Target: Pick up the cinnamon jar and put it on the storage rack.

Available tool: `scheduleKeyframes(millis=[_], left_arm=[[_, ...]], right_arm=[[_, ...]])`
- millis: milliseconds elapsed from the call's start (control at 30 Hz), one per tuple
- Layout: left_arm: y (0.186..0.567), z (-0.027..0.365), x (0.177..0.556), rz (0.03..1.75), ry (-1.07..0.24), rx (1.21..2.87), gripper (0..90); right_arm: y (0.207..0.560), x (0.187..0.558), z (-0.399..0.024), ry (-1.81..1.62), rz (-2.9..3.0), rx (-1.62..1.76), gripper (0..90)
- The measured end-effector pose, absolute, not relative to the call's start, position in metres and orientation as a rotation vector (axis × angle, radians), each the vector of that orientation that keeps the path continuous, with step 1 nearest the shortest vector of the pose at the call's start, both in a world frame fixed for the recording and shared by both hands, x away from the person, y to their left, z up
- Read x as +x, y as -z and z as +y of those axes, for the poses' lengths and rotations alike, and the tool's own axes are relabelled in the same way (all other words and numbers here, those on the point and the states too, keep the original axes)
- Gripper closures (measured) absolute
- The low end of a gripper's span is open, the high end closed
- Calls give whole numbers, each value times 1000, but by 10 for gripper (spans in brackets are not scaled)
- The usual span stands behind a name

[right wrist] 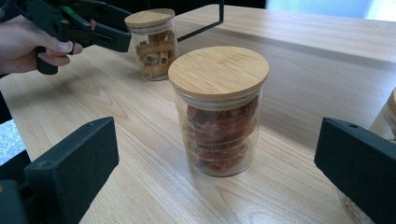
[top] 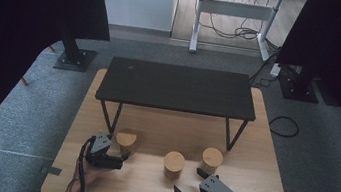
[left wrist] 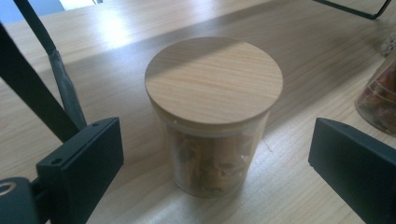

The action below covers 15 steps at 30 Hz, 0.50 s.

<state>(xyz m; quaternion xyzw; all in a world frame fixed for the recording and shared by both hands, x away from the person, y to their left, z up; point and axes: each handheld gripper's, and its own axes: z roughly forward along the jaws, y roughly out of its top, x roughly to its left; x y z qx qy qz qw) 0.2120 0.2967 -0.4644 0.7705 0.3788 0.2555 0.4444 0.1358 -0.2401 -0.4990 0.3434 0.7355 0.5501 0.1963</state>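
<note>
Three glass jars with round wooden lids stand in a row on the wooden table (top: 251,153). The left jar (top: 126,141) (left wrist: 213,116) (right wrist: 152,44) holds tan pieces. My left gripper (top: 119,150) (left wrist: 215,163) is open, its jaws on either side of this jar without touching it. The middle jar (top: 174,163) (right wrist: 218,112) holds red pieces. My right gripper (top: 190,182) (right wrist: 217,168) is open just in front of it, jaws spread wider than the jar. The right jar (top: 212,158) (right wrist: 391,109) stands beside my right jaw.
A low black shelf (top: 178,87) on thin metal legs stands across the back half of the table, just behind the jars. One leg (left wrist: 32,88) rises close to my left jaw. Grey carpet surrounds the table, with black stands at both sides.
</note>
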Motion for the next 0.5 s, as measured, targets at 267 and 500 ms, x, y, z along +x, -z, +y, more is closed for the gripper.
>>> scheduleKeyframes(millis=[267,500], left_arm=[[468,292,223,947,-622,1923,27],[473,286,229,963,-620,1941,27]], right_arm=[[499,135,-238,-1534,2071,957,0],[499,135,-238,-1525,2075,955,0]])
